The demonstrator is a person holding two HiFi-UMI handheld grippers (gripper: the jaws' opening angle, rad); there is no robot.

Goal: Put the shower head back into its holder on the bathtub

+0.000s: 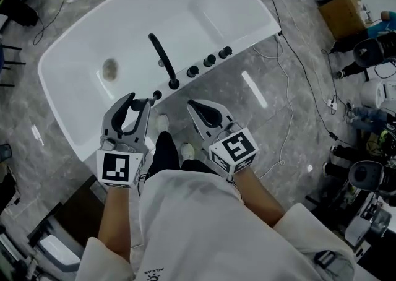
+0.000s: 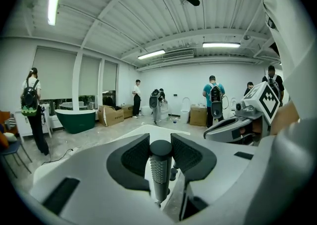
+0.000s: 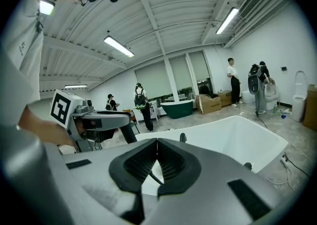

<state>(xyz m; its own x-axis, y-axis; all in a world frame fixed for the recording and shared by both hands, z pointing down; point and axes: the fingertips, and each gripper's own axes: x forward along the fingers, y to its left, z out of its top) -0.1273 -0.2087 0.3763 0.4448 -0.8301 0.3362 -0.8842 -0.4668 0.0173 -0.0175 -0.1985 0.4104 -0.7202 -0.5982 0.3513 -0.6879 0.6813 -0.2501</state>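
Observation:
A white bathtub (image 1: 74, 125) lies ahead, with a black curved spout (image 1: 162, 58) and three black knobs (image 1: 209, 60) along its near rim. A small black holder (image 1: 156, 95) sits on that rim left of the spout. My left gripper (image 1: 138, 101) hovers just left of the holder, shut on the black shower head (image 2: 159, 172), whose ribbed handle stands upright between the pads. The right gripper (image 1: 199, 108) hangs beside it over the floor near the rim; its jaws (image 3: 157, 142) are shut with nothing in them.
The wearer's white shoes (image 1: 162, 124) stand against the tub's side. Cables (image 1: 291, 119) trail across the grey floor on the right. A cardboard box (image 1: 343, 13) and dark equipment (image 1: 371, 181) crowd the right edge. Several people stand far off in the gripper views.

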